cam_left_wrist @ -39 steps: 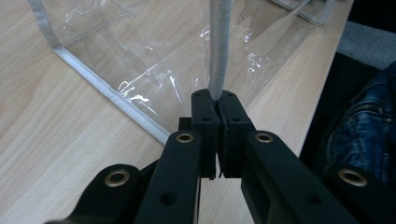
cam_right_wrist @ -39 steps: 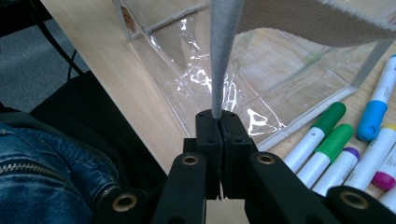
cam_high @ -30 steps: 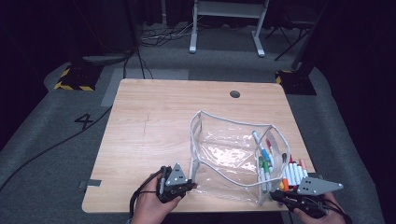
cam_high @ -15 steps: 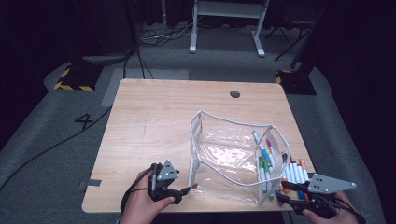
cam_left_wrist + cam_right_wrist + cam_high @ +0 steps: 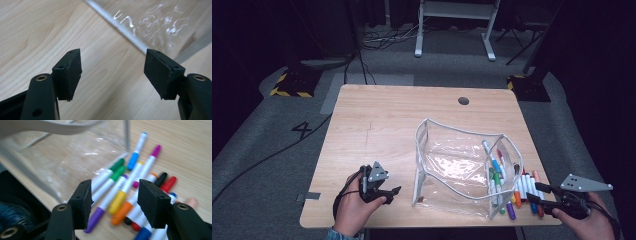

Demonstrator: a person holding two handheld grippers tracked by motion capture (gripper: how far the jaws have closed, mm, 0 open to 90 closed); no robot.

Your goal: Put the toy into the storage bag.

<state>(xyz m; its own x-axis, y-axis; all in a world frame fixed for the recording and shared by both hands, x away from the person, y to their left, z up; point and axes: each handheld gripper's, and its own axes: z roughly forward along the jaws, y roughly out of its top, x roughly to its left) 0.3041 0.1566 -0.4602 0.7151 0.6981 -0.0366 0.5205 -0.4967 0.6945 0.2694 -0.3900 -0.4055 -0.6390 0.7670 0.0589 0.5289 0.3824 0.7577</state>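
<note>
A clear plastic pouch [image 5: 457,165] with a white zip rim stands open on the wooden table [image 5: 382,125]. Several coloured markers [image 5: 524,187] lie at its right end, some seen through the plastic. My left gripper [image 5: 393,192] is left of the pouch's front corner and apart from it. Its jaws have just been opening and stand open [image 5: 113,56] over bare wood, with the pouch's edge [image 5: 125,27] beyond them. My right gripper [image 5: 536,193] points at the markers from the right. Its jaws have also been opening and are open [image 5: 115,185] with nothing pinched. The markers [image 5: 120,195] lie just past its tips, beside the pouch [image 5: 62,152].
A small round hole [image 5: 463,100] sits near the table's far edge. The table's left half is bare wood. Both hands are at the front edge. Grey carpet with cables and a white frame [image 5: 452,20] lies beyond the table.
Both grippers were shut at the pouch's front corners. Now both are open and drawn back: the left one to the left, the right one to the right.
</note>
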